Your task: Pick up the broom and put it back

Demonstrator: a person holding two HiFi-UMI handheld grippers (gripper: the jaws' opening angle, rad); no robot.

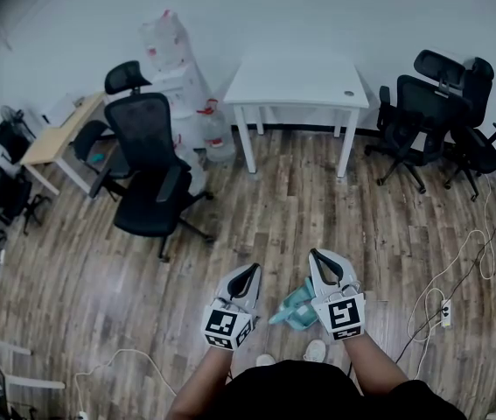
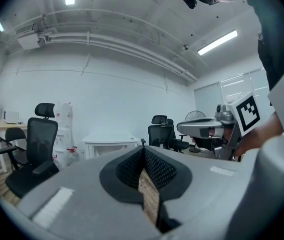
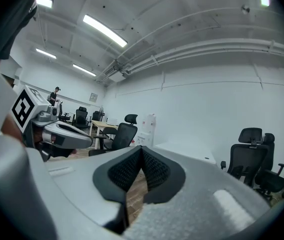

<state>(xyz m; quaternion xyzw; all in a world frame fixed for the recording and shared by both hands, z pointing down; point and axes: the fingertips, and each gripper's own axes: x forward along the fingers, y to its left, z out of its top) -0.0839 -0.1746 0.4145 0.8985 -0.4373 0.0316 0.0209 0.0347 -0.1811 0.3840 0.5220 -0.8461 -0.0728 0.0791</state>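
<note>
I hold both grippers level in front of me, side by side above the wooden floor. In the head view my left gripper [image 1: 254, 268] has its jaws together and nothing between them. My right gripper [image 1: 315, 254] is likewise shut and empty. On the floor between and below them, near my feet, lies a teal plastic item [image 1: 293, 308], partly hidden by the right gripper; I cannot tell whether it is a broom or a dustpan. The left gripper view shows its closed tips [image 2: 143, 143], and the right gripper view shows the same [image 3: 142, 148].
A white table [image 1: 300, 86] stands against the far wall. A black office chair [image 1: 147, 178] is to its left, and more chairs [image 1: 440, 112] are at the right. A wooden desk [image 1: 55, 138] sits far left. Cables [image 1: 462, 265] and a power strip [image 1: 445, 313] lie right.
</note>
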